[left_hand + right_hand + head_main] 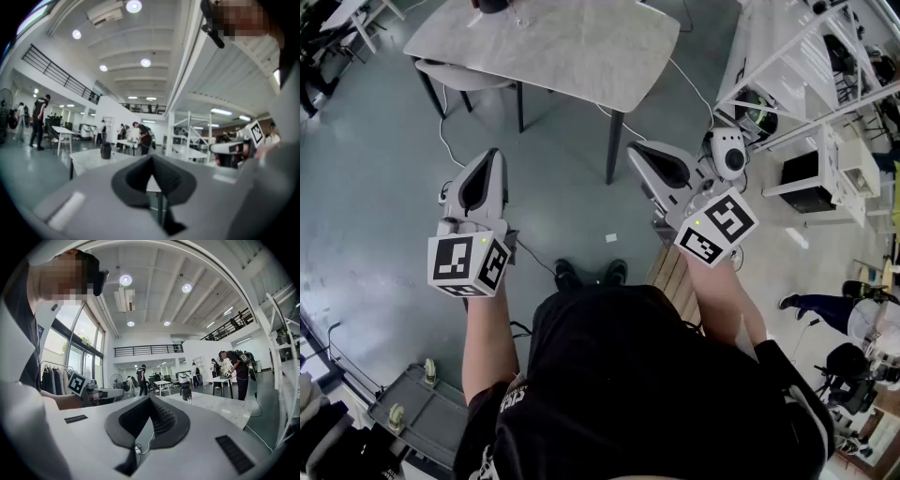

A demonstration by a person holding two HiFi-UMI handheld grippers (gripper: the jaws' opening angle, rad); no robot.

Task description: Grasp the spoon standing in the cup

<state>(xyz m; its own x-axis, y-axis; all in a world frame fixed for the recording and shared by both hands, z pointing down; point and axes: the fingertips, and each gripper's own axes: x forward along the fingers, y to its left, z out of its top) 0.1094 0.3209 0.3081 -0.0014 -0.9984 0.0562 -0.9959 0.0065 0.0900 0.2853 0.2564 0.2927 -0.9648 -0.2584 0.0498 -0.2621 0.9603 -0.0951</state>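
Clearly, the left tool and right tool are hanging pressed together and empty, well short of the dark cup sitting on the desk ahead, its spoon too small to see, so stepping closer and spreading one tool is coming first.

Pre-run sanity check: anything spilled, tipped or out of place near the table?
Nothing stands out. The table stands level, with a dark container upright on it; no spill shows. Some cables trail on the floor around it. The left gripper and right gripper are short of the table, jaws together, empty.
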